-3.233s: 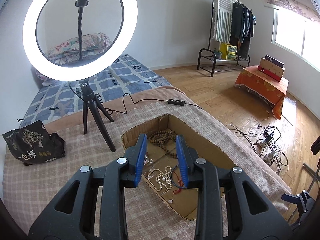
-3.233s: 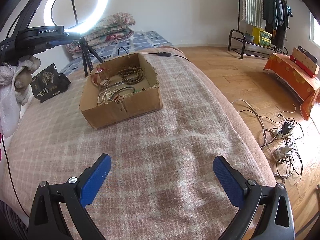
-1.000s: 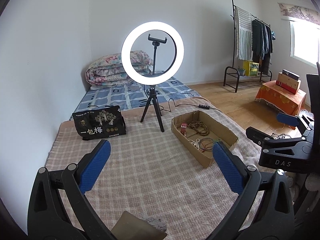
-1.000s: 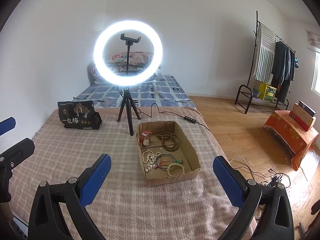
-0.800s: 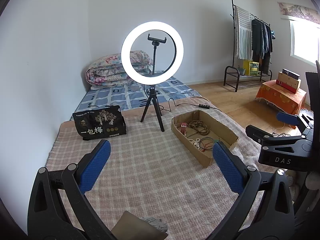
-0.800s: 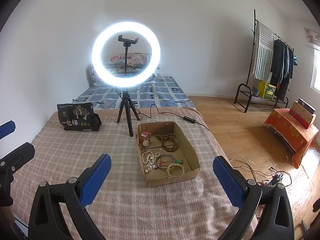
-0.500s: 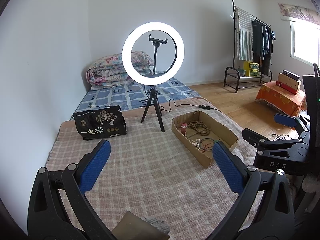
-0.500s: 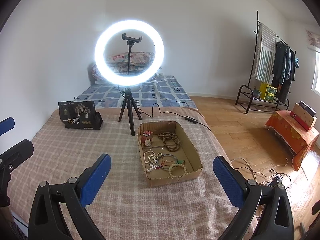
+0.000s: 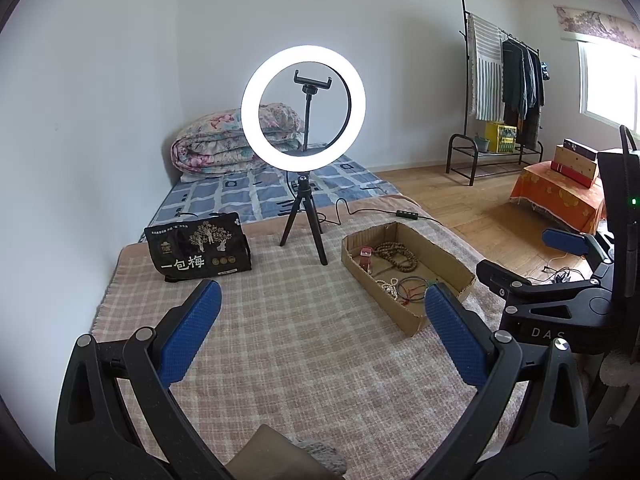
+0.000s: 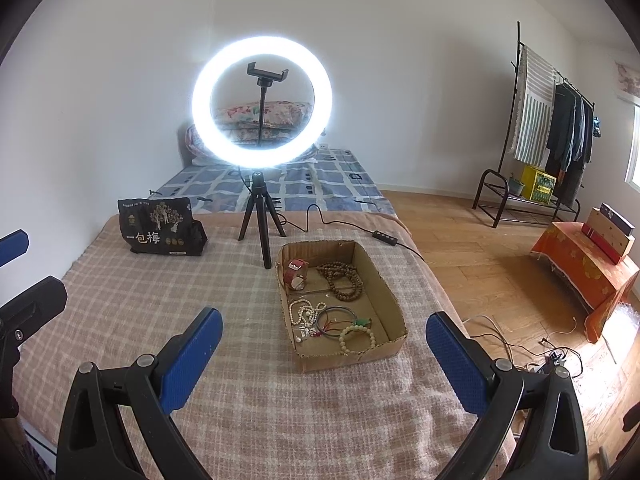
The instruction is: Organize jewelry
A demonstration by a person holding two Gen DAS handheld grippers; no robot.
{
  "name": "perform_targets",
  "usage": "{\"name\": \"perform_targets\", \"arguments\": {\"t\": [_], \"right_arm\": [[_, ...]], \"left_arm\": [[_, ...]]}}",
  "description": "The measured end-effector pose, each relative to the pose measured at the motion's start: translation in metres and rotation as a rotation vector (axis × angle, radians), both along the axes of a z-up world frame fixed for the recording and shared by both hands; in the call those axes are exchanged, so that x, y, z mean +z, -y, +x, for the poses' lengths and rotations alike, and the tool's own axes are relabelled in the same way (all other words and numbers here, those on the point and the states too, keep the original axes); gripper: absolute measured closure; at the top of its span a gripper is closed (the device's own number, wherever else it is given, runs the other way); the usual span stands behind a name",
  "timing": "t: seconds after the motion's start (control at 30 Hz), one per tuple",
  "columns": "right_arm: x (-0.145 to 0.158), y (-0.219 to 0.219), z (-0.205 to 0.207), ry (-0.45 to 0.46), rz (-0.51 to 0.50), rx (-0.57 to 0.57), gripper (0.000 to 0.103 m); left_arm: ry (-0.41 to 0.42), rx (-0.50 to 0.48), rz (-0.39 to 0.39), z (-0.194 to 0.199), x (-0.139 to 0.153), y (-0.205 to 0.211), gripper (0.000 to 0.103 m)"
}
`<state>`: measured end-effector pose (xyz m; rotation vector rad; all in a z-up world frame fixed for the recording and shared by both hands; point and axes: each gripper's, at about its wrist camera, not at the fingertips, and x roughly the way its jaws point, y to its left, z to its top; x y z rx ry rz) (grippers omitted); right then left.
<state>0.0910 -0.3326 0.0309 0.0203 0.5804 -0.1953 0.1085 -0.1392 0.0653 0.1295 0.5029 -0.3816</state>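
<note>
Both tools stood released and empty: left gripper point(image 9: 322, 332) and right gripper point(image 10: 324, 344) hovered short of the cardboard box point(image 10: 386, 280) ahead, which held all visible jewelry, including the wooden bead necklace point(image 10: 344, 278); organizing appeared essentially complete.

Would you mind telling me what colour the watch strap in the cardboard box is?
Red. The watch sits in the far left corner of the cardboard box; the right wrist view shows it best.

In the left wrist view the cardboard box's point(image 9: 408, 316) near wall hides part of the jewelry, and the right tongs point(image 9: 560, 276) are cut off by the picture's right edge.
</note>
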Motion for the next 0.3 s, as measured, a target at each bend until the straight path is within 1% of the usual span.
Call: {"name": "perform_targets", "arguments": {"t": [0.3], "right_arm": [[-0.0007,-0.0018,0.0008,-0.003,0.001,0.005,0.0]], "left_arm": [[0.031,0.009,0.013,0.0056,0.0023,-0.0016,0.0]]}}
